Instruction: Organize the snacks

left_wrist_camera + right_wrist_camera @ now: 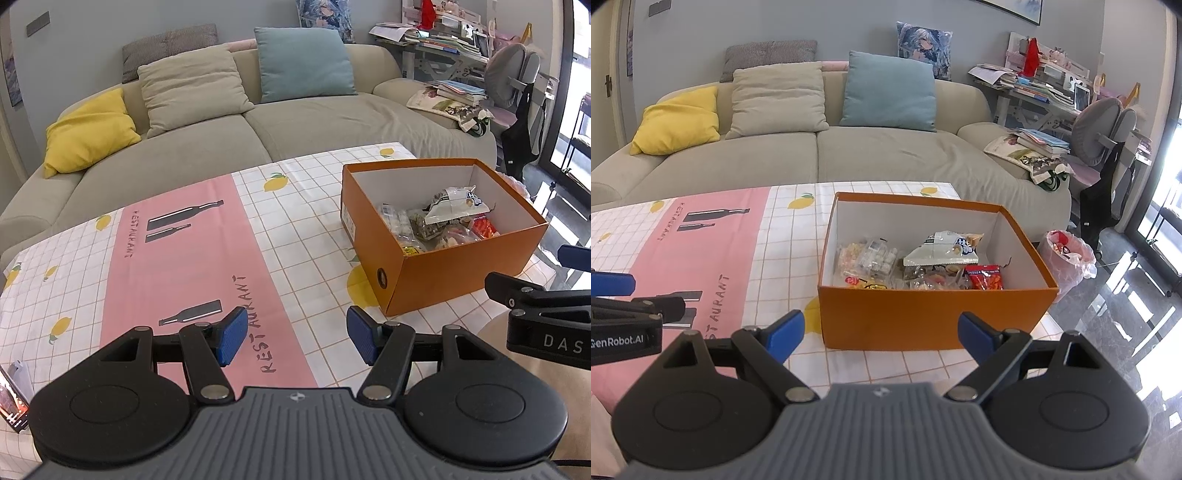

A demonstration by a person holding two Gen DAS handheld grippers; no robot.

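An orange cardboard box (458, 269) (923, 314) stands on the right part of the table. It holds several snack packets: a white-green bag (942, 251) (454, 206), a red packet (984, 277) (485, 227) and clear packets of sweets (868, 258). My left gripper (295, 341) is open and empty, low over the tablecloth left of the box. My right gripper (882, 334) is open and empty, just in front of the box's near wall.
The table carries a pink and white lemon-print cloth (177, 266). A grey sofa (221, 140) with cushions lies behind it. A phone (11, 402) lies at the table's left edge. A pink-lined bin (1067, 254) stands on the floor right of the table.
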